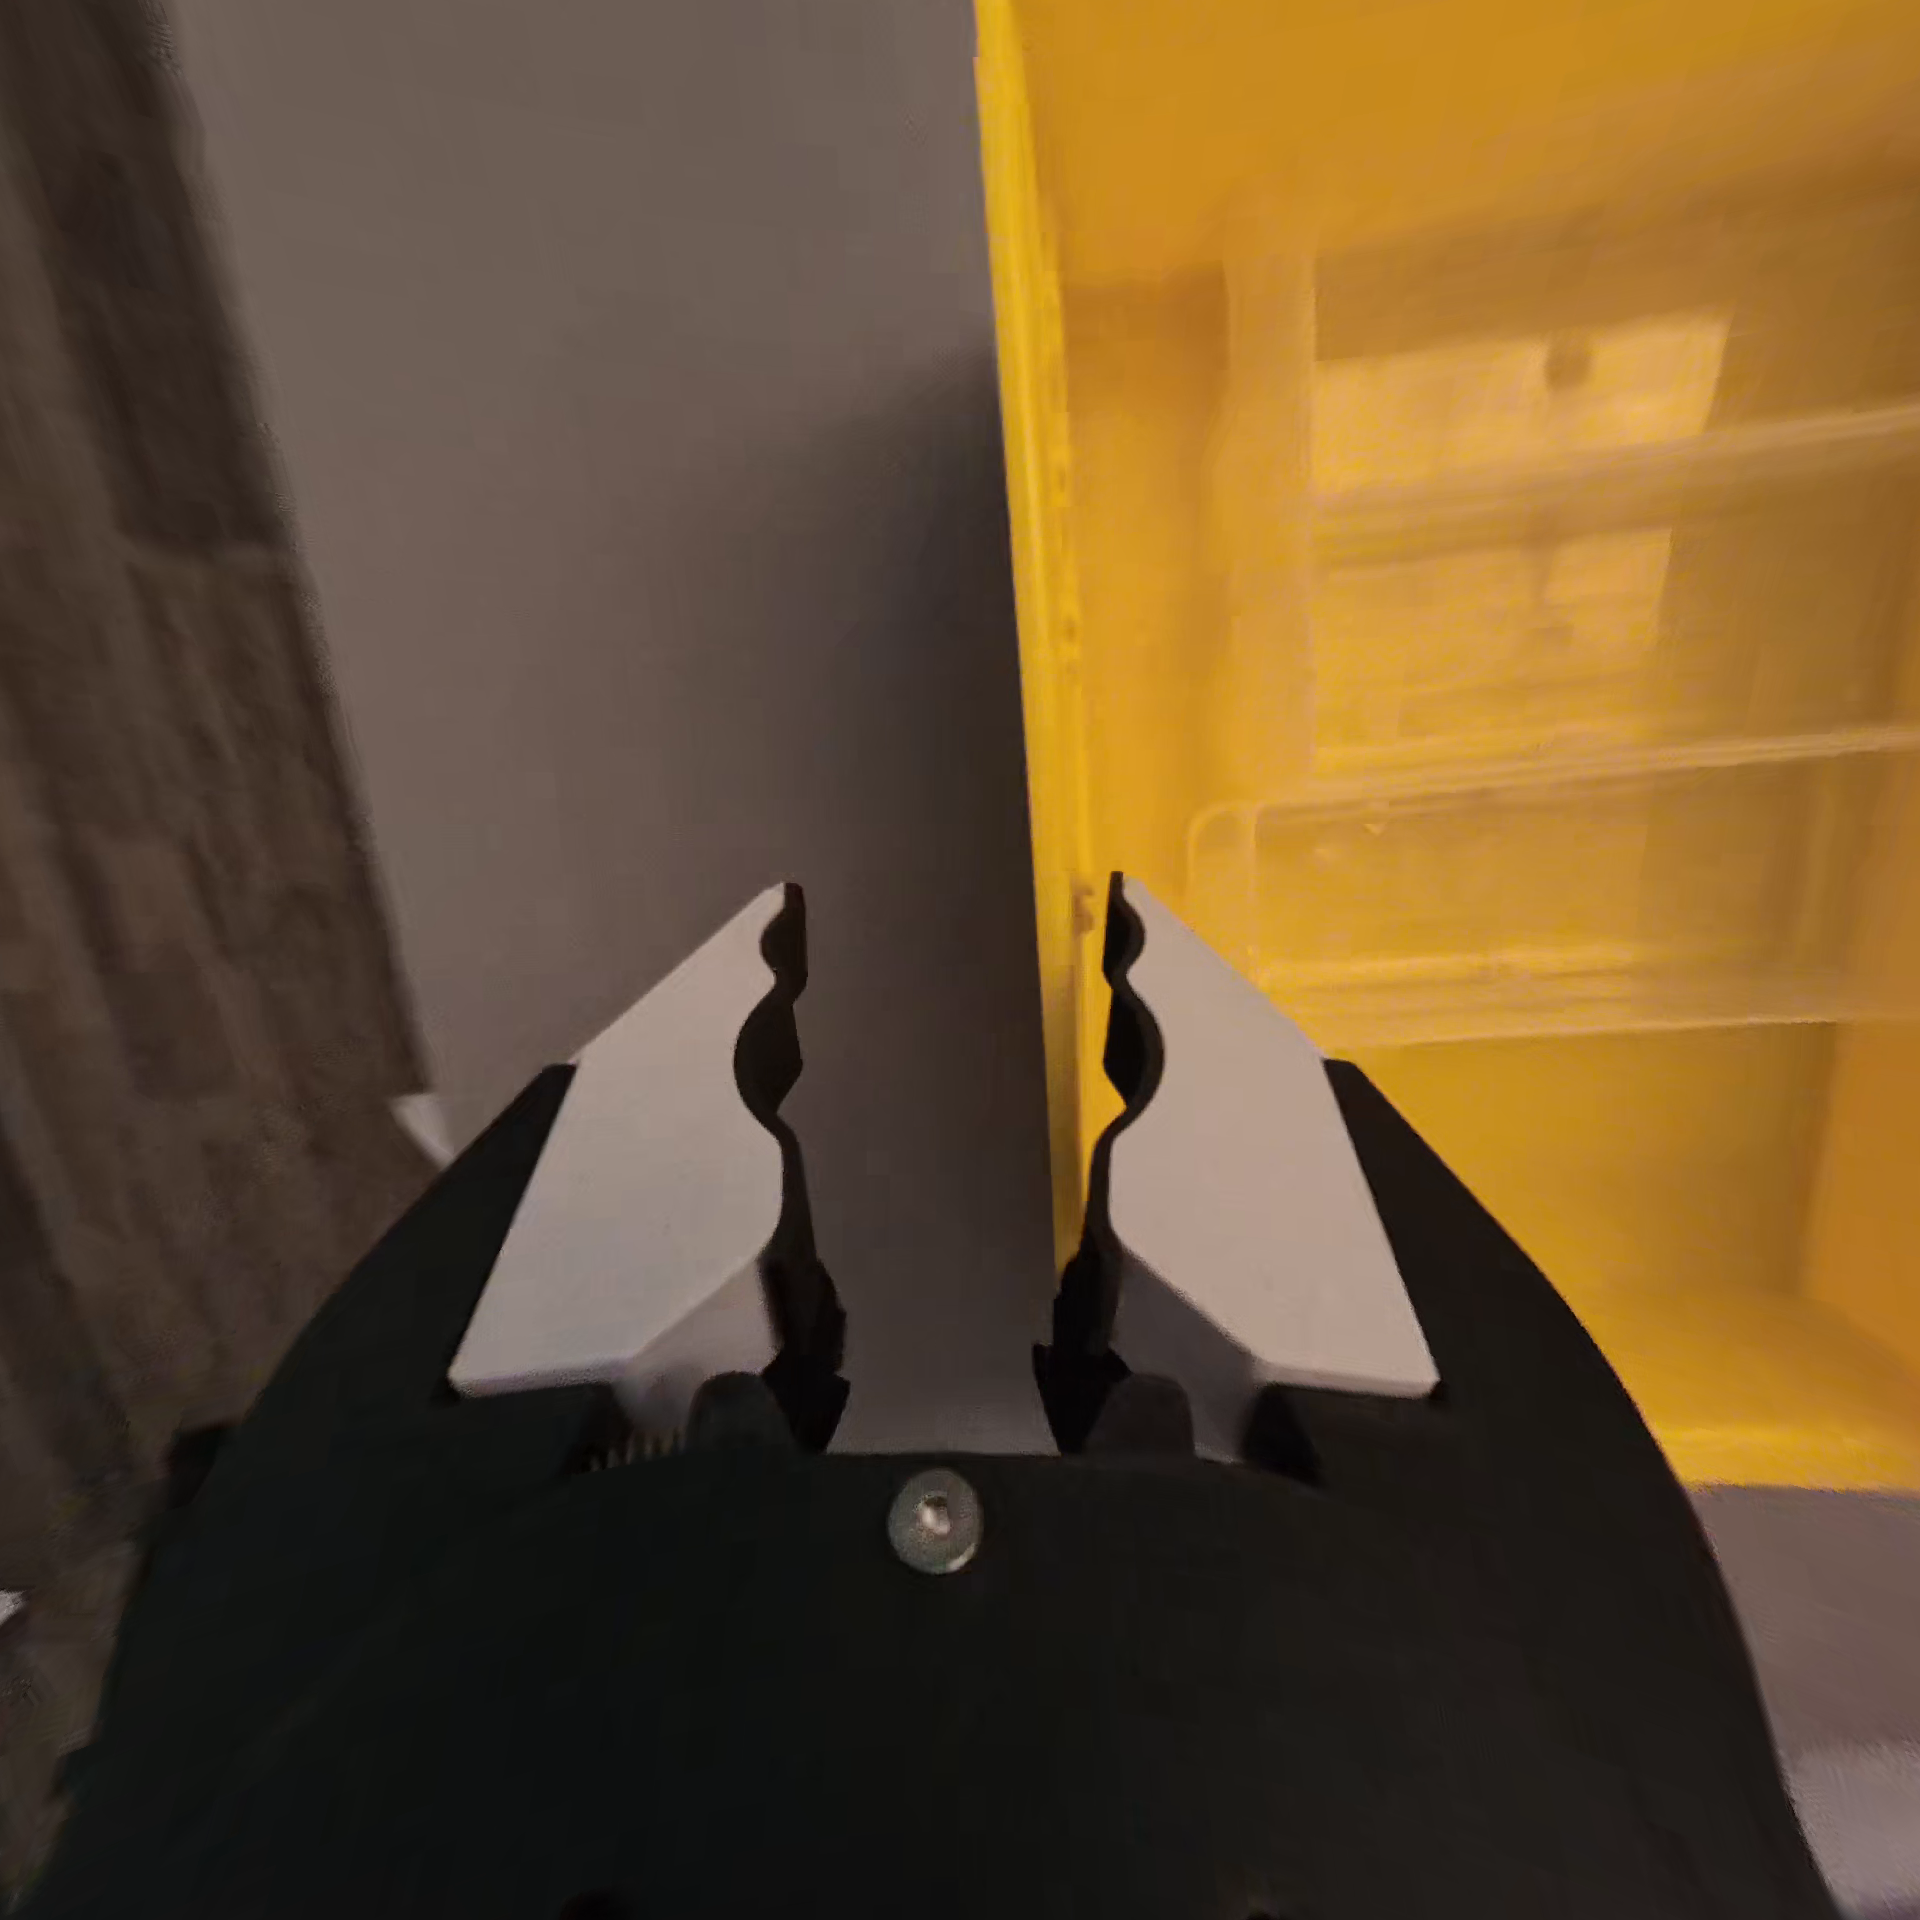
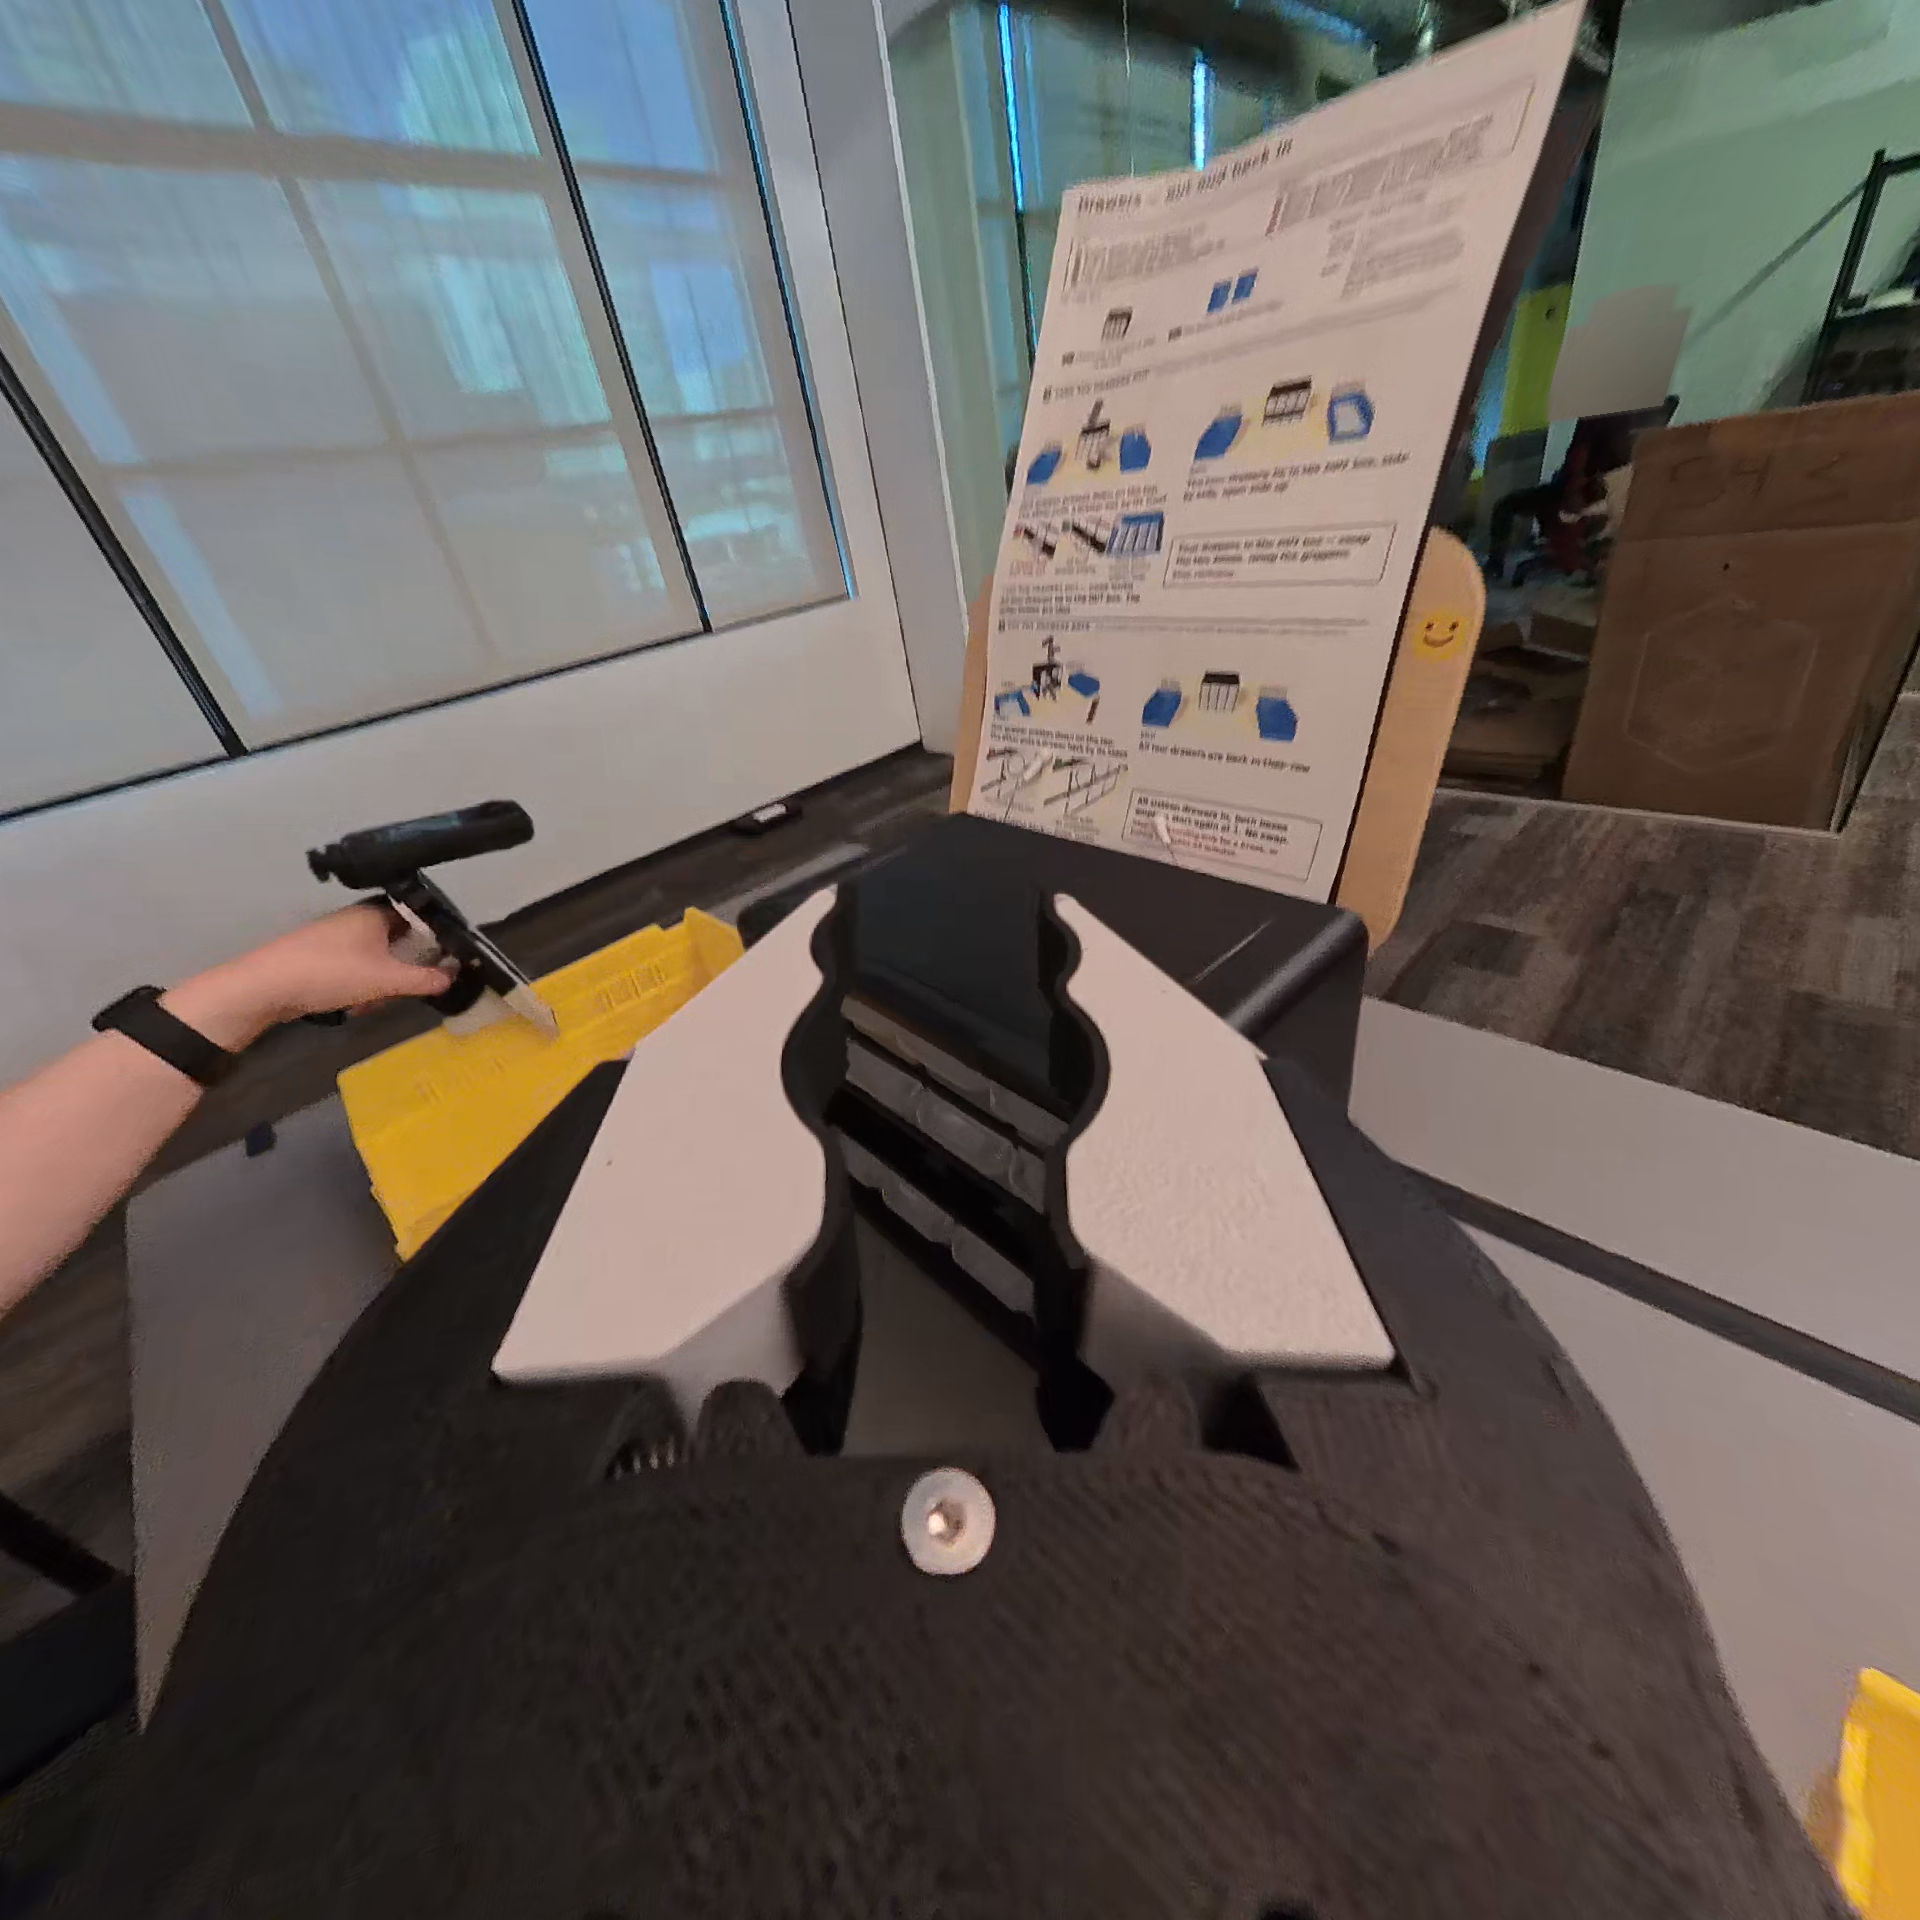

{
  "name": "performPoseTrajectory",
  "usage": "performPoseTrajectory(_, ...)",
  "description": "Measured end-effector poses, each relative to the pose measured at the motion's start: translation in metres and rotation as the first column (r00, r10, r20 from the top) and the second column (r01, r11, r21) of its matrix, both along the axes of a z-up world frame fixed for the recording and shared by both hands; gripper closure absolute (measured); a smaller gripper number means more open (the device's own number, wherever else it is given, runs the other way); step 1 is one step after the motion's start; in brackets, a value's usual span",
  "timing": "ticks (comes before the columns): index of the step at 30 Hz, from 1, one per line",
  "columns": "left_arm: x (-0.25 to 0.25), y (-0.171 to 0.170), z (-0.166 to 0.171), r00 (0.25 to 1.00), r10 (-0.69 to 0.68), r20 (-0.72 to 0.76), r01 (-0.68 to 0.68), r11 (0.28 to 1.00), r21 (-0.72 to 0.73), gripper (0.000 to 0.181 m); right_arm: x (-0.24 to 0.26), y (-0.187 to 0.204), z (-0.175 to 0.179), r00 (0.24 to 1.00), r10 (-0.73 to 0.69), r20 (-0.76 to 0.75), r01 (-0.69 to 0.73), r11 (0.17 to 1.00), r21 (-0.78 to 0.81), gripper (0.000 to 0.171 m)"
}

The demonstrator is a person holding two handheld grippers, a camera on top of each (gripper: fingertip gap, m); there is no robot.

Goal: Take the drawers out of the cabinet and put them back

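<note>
L gripper (image 1: 951, 894) released, empty over yellow bin (image 1: 1455, 727) w/ drawers; R gripper (image 2: 945, 914) released, facing cabinet (image 2: 1039, 935), prob. for next pull.

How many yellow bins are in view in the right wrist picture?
2. One yellow bin sits left of the black cabinet, under the left tongs. Another shows only a corner at the bottom right edge.

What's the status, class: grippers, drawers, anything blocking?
Left gripper open, empty, at yellow bin edge. Right gripper open, empty, facing black cabinet. Clear drawers lie in the bin. Nothing blocking.
</note>
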State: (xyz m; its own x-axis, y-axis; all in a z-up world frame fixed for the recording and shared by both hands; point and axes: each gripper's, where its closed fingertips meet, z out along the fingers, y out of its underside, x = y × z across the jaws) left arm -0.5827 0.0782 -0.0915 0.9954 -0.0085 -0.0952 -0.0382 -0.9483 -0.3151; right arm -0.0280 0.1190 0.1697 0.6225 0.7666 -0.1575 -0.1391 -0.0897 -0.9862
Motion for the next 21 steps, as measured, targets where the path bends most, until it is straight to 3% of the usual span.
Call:
performPoseTrajectory(1,0.006,-0.003,-0.008,0.998,-0.012,0.069,0.014,1.000,-0.026,0.136,-0.005,0.001,-0.005,1.000,0.005,0.020,-0.005,1.000,-0.014,0.138)
performPoseTrajectory(3,0.023,-0.002,-0.011,0.974,-0.034,0.226,0.037,0.999,-0.008,0.176,-0.017,0.003,-0.016,0.998,0.022,0.057,-0.019,0.999,-0.050,0.138)
performPoseTrajectory(11,0.000,-0.003,-0.005,0.978,-0.007,0.207,0.000,0.999,0.033,0.176,-0.063,-0.040,-0.093,0.952,0.118,0.282,-0.074,0.984,-0.161,0.127)
performPoseTrajectory(14,-0.001,0.007,0.038,0.989,0.005,0.151,-0.040,0.972,0.230,0.150,-0.057,-0.054,-0.139,0.933,0.069,0.353,-0.016,0.988,-0.152,0.126)
performPoseTrajectory(16,0.034,0.015,0.090,0.972,-0.072,0.224,-0.032,0.903,0.428,0.138,-0.039,-0.041,-0.149,0.926,-0.067,0.371,0.101,0.992,-0.072,0.127)
performPoseTrajectory(19,0.135,0.027,0.168,0.878,-0.358,0.318,0.024,0.697,0.717,0.119,-0.009,-0.001,-0.133,0.909,-0.283,0.306,0.270,0.959,0.083,0.126)
performPoseTrajectory(21,0.201,0.035,0.196,0.818,-0.497,0.290,0.043,0.555,0.831,0.106,-0.001,0.026,-0.121,0.912,-0.346,0.219,0.322,0.937,0.138,0.124)
